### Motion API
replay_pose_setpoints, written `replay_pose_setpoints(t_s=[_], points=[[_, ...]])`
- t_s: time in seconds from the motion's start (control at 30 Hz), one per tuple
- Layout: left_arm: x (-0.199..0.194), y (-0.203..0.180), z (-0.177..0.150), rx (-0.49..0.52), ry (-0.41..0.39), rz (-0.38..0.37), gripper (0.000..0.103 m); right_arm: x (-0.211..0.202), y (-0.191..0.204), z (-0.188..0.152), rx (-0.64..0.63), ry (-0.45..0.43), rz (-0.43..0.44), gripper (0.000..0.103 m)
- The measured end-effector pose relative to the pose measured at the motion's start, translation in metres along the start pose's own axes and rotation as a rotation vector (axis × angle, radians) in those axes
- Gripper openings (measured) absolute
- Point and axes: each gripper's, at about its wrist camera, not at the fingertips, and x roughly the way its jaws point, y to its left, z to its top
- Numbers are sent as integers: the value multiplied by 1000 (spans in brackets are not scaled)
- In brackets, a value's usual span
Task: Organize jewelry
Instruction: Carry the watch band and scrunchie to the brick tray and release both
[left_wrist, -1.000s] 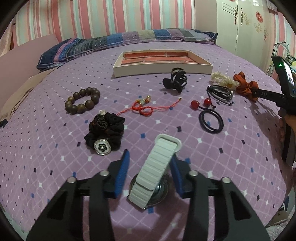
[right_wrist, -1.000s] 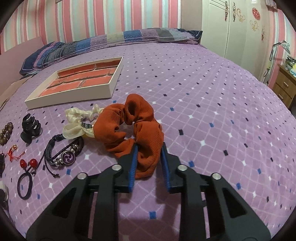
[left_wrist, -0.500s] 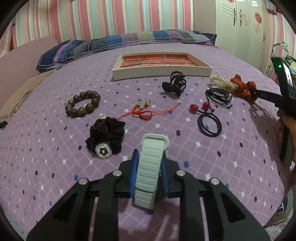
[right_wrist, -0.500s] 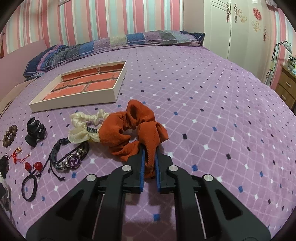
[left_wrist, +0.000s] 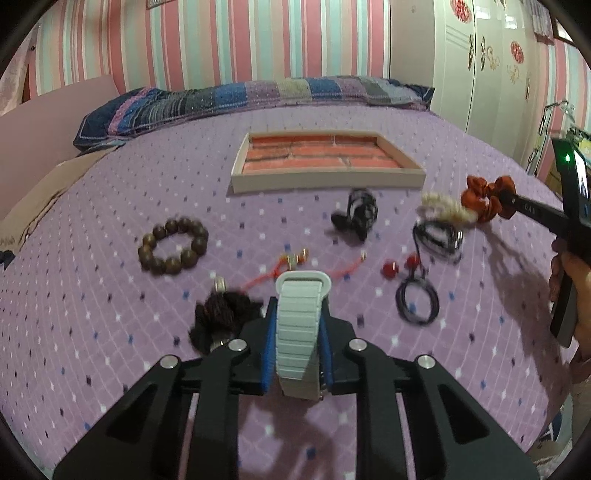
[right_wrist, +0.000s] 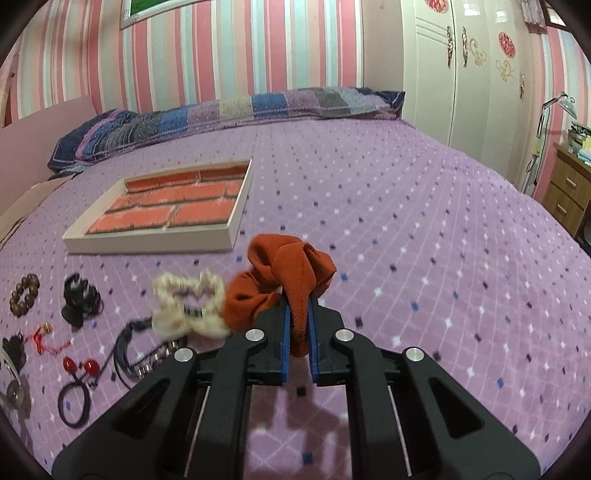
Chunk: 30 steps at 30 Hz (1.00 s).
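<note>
My left gripper (left_wrist: 297, 332) is shut on a white link watch band (left_wrist: 298, 325) and holds it above the purple bedspread. My right gripper (right_wrist: 298, 325) is shut on an orange scrunchie (right_wrist: 280, 280), lifted off the bed; it also shows in the left wrist view (left_wrist: 487, 197). A white tray with a brick-pattern floor (left_wrist: 325, 177) lies at the far middle of the bed, and in the right wrist view (right_wrist: 147, 245) to the left.
On the bed lie a wooden bead bracelet (left_wrist: 173, 245), a black flower scrunchie (left_wrist: 221, 319), a red cord bracelet (left_wrist: 291, 264), a black claw clip (left_wrist: 356, 214), a cream scrunchie (right_wrist: 188, 310), a black cord bracelet (left_wrist: 439, 236) and a black hair tie with red beads (left_wrist: 415, 299). A nightstand (right_wrist: 567, 192) stands right.
My left gripper closed on the watch band and raised it. My right gripper closed on the orange scrunchie and lifted it off the bed.
</note>
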Motion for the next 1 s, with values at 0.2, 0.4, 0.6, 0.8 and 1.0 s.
replay_pose_setpoints(t_s=[0.2, 0.4, 0.6, 0.8, 1.0], points=[[-3, 11, 50, -8, -71, -18, 21, 1, 3, 27, -6, -40, 11, 8], [15, 28, 111, -8, -103, -7, 21, 11, 18, 58, -27, -58, 26, 8], [62, 43, 170, -29, -87, -1, 21, 31, 44, 94, -29, -73, 50, 8], [123, 54, 223, -46, -44, -14, 21, 68, 82, 138, -61, -73, 77, 8], [190, 57, 259, -60, 19, -16, 21, 127, 113, 168, -58, -22, 107, 8]])
